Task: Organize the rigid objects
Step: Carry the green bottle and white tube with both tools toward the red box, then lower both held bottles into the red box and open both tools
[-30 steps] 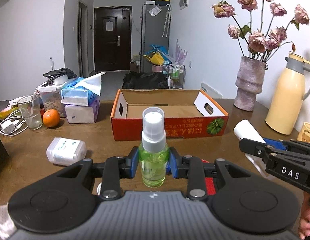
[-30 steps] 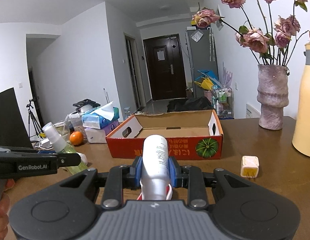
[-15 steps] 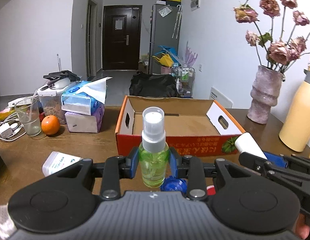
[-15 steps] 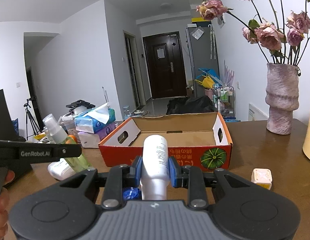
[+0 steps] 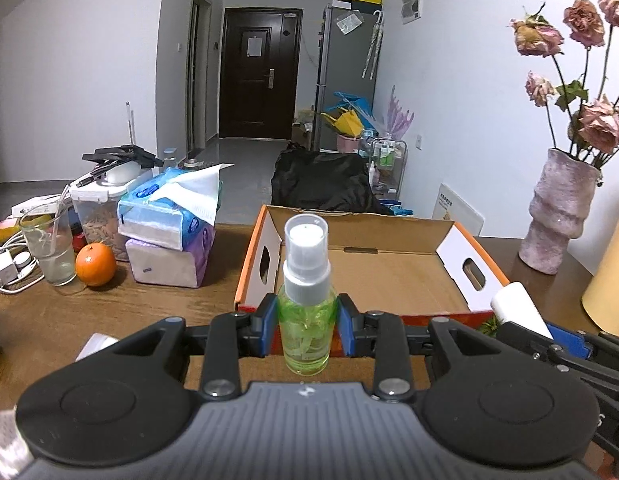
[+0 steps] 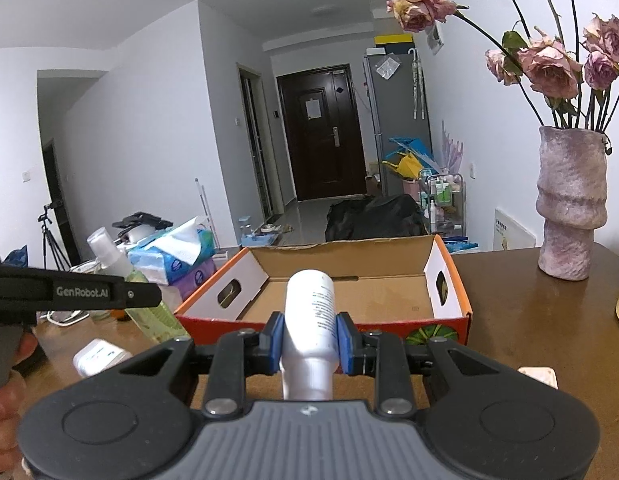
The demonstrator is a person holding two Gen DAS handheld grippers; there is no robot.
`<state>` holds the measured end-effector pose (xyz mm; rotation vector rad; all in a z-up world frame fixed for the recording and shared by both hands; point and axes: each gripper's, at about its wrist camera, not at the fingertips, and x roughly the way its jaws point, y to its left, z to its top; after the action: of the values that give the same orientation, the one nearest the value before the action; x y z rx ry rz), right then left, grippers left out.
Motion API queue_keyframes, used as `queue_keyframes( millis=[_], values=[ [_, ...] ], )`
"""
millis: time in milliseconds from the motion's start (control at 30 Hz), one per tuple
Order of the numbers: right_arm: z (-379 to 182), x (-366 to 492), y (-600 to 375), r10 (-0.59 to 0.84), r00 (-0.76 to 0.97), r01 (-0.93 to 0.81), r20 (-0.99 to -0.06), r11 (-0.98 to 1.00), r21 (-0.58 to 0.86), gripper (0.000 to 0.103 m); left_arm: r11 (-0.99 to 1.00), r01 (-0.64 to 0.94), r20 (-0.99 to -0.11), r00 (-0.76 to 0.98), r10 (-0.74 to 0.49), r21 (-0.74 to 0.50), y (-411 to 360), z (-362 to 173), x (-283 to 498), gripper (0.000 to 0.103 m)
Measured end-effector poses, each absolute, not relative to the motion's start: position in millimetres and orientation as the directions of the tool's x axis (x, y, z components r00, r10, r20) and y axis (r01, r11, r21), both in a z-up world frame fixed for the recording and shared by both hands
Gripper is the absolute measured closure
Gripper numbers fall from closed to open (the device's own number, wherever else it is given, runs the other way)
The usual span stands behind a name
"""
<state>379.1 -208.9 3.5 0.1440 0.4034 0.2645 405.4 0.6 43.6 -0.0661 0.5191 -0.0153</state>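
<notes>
My left gripper (image 5: pixel 306 330) is shut on a green spray bottle (image 5: pixel 306 316) with a white cap, held upright above the table, just short of the near wall of the open orange cardboard box (image 5: pixel 389 280). My right gripper (image 6: pixel 309 340) is shut on a white bottle (image 6: pixel 311 320), tilted forward toward the same box (image 6: pixel 449 280). The white bottle's tip (image 5: pixel 517 308) shows at the right of the left wrist view. The green spray bottle (image 6: pixel 145 308) shows at the left of the right wrist view. The box looks empty inside.
Tissue packs (image 5: pixel 169 220), an orange (image 5: pixel 95 264), a glass (image 5: pixel 49 248) and cables lie left of the box. A small white pack (image 6: pixel 99 356) lies near the front left. A vase with flowers (image 6: pixel 569 208) and a cream jug (image 5: pixel 609 280) stand right. A small white cube (image 6: pixel 537 374) lies front right.
Both grippers have risen and moved forward toward the box with their bottles still held. The box interior now shows more fully.
</notes>
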Motion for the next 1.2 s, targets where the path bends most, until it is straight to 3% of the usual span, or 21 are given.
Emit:
queue_keyframes(
  millis=[633,1200],
  values=[
    [10,463,-205,0.273,0.9,-0.203,-0.341,0.953,0.226,0.076,0.998,-0.038,-0.461,0.887,0.01,-0.051,-23,68,484,0.071],
    [-5,529,-204,0.23,0.89,-0.162,-0.395,0.967,0.198,0.076,0.991,-0.131,-0.505,0.857,0.104,-0.019,-33,42,557,0.071]
  ],
)
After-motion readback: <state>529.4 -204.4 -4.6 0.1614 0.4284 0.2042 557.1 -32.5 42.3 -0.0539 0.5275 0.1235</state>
